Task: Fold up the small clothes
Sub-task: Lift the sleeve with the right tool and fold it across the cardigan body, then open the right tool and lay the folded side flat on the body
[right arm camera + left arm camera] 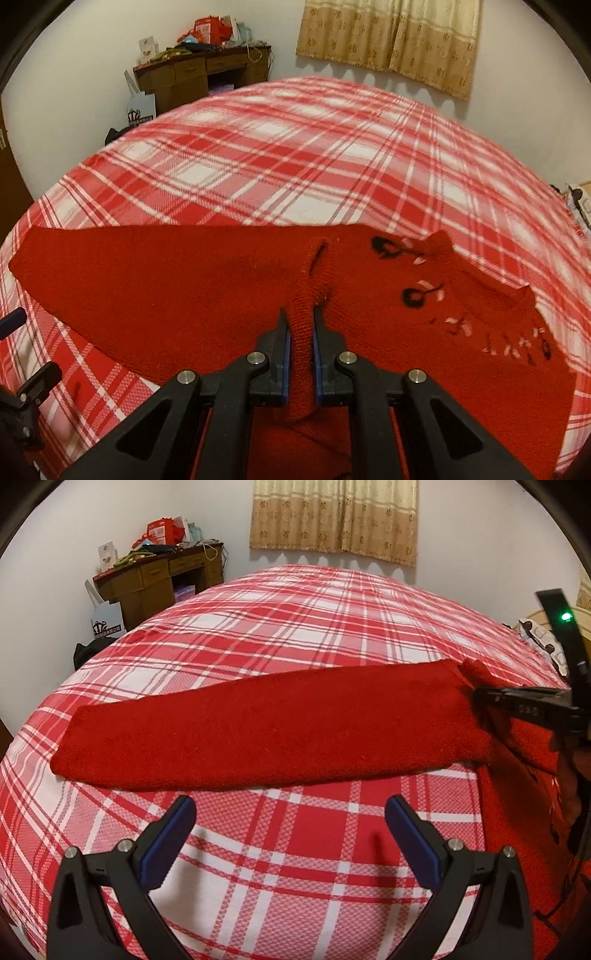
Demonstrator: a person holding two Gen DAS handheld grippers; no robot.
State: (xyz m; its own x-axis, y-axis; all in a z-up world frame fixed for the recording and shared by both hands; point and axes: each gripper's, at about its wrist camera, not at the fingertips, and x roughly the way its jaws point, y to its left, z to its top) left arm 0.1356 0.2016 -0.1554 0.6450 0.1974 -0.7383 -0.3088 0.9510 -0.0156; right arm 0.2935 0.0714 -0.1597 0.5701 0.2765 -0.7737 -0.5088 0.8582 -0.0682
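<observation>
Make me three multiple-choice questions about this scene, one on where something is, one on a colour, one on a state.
1. Where does the red sweater lie?
A. on the desk
B. on the plaid bed
C. on the floor

2. What colour are the pads on the left tongs?
A. blue
B. yellow
C. white

3. How are the right tongs?
A. open, empty
B. out of view
C. shut on knit fabric

Answers: 1 B, the checked bedcover shows all around it. 2 A, blue strips line both fingers. 3 C, a red fold is pinched between the pads.

A red-and-white plaid bedspread [295, 635] covers the bed. A cluttered wooden bench [159, 579] stands against the wall, near beige curtains [332, 517].
</observation>
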